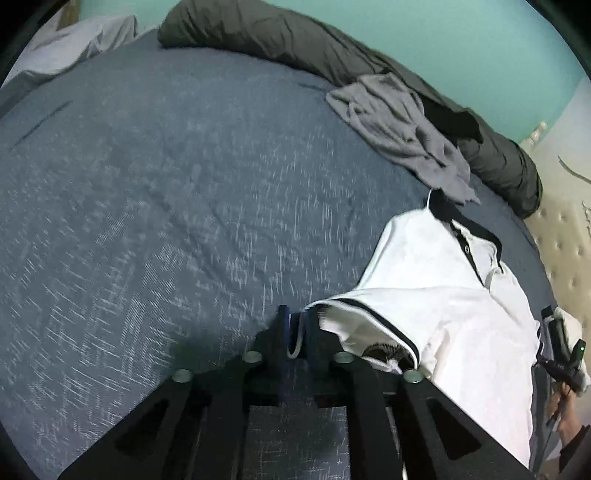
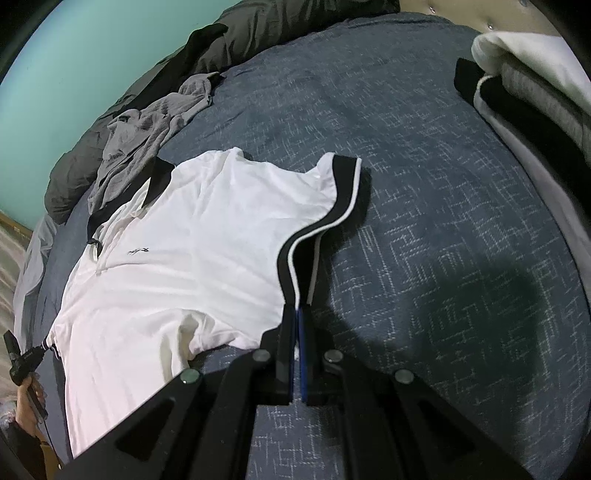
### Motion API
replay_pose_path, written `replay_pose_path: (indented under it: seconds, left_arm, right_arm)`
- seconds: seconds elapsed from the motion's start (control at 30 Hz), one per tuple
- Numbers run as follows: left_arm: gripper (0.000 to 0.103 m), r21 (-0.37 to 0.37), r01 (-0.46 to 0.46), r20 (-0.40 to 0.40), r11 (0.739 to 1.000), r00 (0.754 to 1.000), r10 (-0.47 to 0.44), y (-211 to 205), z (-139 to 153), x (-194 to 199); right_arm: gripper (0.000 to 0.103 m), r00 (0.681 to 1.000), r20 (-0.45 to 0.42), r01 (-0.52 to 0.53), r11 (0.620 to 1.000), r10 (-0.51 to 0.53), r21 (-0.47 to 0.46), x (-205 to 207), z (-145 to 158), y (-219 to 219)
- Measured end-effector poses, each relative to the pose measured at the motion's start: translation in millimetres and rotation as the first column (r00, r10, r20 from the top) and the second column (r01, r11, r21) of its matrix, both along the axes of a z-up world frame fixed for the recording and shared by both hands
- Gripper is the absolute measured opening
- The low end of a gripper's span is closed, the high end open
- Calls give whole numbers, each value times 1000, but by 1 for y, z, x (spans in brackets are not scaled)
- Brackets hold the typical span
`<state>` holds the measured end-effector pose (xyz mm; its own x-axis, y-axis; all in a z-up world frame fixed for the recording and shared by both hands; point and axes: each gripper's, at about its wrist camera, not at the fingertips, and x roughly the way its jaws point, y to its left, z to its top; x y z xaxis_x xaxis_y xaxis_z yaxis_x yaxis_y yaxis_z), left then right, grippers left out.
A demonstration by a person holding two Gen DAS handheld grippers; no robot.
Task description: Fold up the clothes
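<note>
1. On the bed (image 2: 424,155) lies a white polo shirt (image 2: 192,236), front up, black collar toward the far side, spread over the blue patterned cover.
2. Right gripper (image 2: 297,317): fingers pinched together on the black-trimmed cuff of one sleeve (image 2: 332,206).
3. Left gripper (image 1: 295,332): fingers clamped on the edge of the other sleeve (image 1: 369,325), which is lifted a little.
4. Just beyond the collar, a crumpled grey garment (image 1: 402,129) rests against a dark rolled duvet (image 1: 280,33).
5. Over on the right edge, a stack of folded clothes (image 2: 524,85), white, grey and black.
</note>
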<state>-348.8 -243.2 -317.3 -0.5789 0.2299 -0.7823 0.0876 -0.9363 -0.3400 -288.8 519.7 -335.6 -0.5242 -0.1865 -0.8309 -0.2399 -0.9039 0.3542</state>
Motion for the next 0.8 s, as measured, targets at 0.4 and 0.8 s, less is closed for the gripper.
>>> replay_pose_path:
  seconds: [0.4, 0.8]
  left_arm:
    - [33, 25, -33, -14, 999, 999, 34, -6, 11, 9]
    - [37, 59, 40, -36, 997, 999, -38, 25, 20, 36]
  right_arm:
    - [29, 991, -86, 111, 993, -107, 45, 18, 27, 5]
    - [51, 974, -102, 191, 977, -201, -96, -15, 26, 35]
